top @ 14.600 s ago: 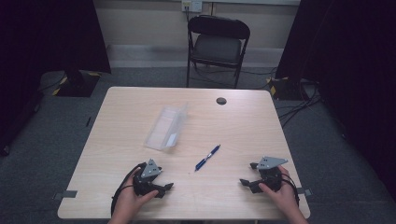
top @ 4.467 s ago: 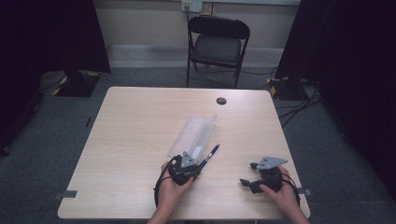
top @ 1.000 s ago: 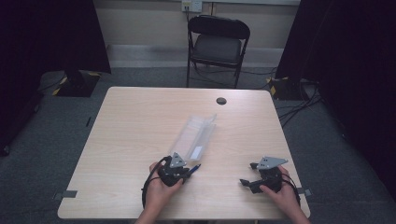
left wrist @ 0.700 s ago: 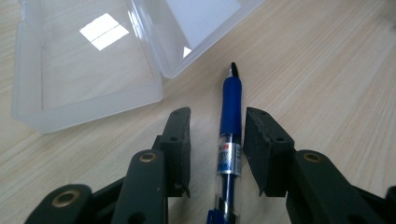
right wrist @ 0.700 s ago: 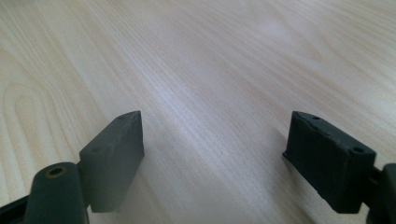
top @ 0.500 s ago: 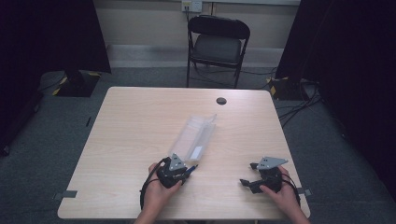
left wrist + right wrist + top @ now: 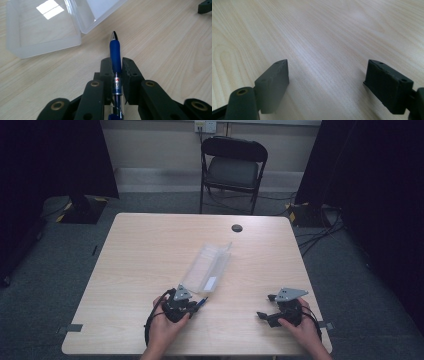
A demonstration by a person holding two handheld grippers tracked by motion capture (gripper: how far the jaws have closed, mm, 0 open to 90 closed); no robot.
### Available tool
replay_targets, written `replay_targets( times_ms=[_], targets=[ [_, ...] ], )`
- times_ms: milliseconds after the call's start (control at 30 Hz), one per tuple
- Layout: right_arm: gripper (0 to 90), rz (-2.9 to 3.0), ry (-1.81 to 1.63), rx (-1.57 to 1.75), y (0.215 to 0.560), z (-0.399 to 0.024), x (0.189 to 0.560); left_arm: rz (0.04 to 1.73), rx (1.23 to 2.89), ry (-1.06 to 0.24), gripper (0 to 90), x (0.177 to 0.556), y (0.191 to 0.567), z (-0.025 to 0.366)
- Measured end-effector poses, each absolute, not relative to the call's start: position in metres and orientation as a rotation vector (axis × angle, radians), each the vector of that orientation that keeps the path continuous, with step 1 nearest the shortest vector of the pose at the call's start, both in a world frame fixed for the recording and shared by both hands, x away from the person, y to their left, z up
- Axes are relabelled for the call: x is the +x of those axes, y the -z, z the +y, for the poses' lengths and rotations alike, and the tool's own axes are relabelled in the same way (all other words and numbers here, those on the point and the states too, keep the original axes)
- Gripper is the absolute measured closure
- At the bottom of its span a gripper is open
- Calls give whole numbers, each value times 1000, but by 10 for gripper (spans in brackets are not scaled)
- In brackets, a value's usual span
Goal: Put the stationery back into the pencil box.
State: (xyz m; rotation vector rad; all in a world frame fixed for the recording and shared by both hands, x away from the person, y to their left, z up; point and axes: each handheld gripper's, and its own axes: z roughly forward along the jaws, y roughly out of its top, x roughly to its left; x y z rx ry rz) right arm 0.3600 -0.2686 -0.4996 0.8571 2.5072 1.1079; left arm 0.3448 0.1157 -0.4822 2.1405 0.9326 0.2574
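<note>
We see the left hand-held gripper (image 7: 116, 66) clamped on a blue pen (image 7: 115, 56), its two black pads pressed against the barrel from either side, and its jaws have just been closing a little on that pen. The pen runs lengthwise between the pads, its silver tip pointing forward past them and hanging just above the bench (image 7: 150, 250). In the high view this hand-held gripper (image 7: 192, 306) sits near the front edge of the bench, left of its middle, with the pen (image 7: 201, 303) sticking out toward the clear plastic case (image 7: 206, 268). The case lies open at the middle of the bench, its near end just beside the pen tip but not touching it. We see the right hand-held gripper (image 7: 325, 85) with its jaws wide apart and only bare wood between them; it rests near the front right corner of the bench (image 7: 267, 316), well apart from the pen and the case.
</note>
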Motion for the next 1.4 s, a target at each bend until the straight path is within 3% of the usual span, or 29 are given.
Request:
replay_targets(
  times_ms=[800,1400],
  targets=[
    [181,2508,-1108,857,500,-269,360,1029,2056,-260,799,361,456,154],
    [181,2507,-1107,857,500,-269,360,1118,2019,-313,799,387,442,163]
  ],
)
